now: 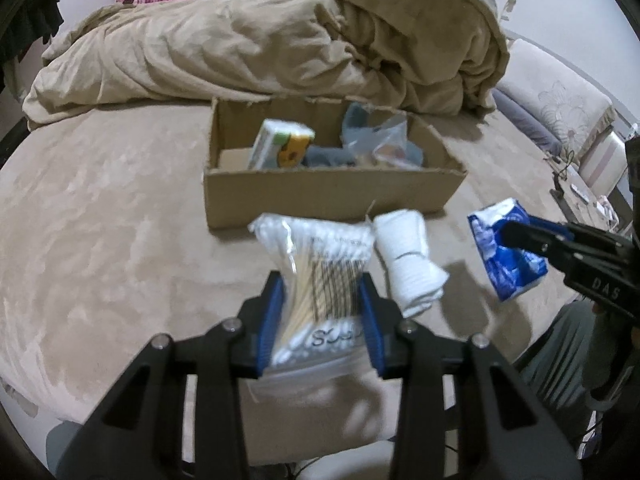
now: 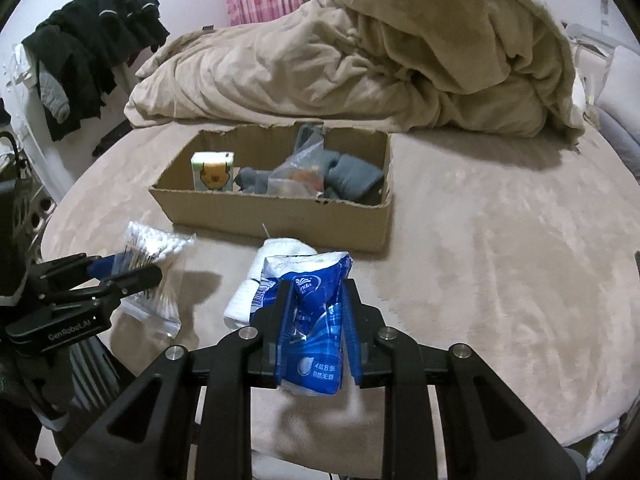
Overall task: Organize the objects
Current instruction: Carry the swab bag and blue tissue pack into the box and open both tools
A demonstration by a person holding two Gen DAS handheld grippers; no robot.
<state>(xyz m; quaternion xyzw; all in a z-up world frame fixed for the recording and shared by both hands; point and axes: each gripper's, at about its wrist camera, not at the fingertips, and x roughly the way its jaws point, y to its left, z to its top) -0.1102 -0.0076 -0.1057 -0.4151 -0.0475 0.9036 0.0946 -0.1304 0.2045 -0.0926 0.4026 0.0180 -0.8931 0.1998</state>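
My left gripper (image 1: 322, 280) is shut on a clear bag of cotton swabs (image 1: 320, 256), held above the bed; both also show in the right wrist view, the gripper (image 2: 120, 270) and the bag (image 2: 160, 248). My right gripper (image 2: 316, 286) is shut on a blue tissue pack (image 2: 314, 320), which also shows in the left wrist view (image 1: 504, 252). A rolled white sock (image 1: 408, 264) lies on the bed between them, in front of an open cardboard box (image 1: 320, 192). The box holds a small carton (image 2: 212, 172), grey socks (image 2: 352, 176) and a plastic bag (image 2: 298, 176).
A crumpled beige duvet (image 2: 360, 60) is piled behind the box. The beige bed sheet (image 2: 500, 240) spreads to the right. Dark clothes (image 2: 92, 40) hang at the left wall. A chair and small table (image 1: 592, 168) stand right of the bed.
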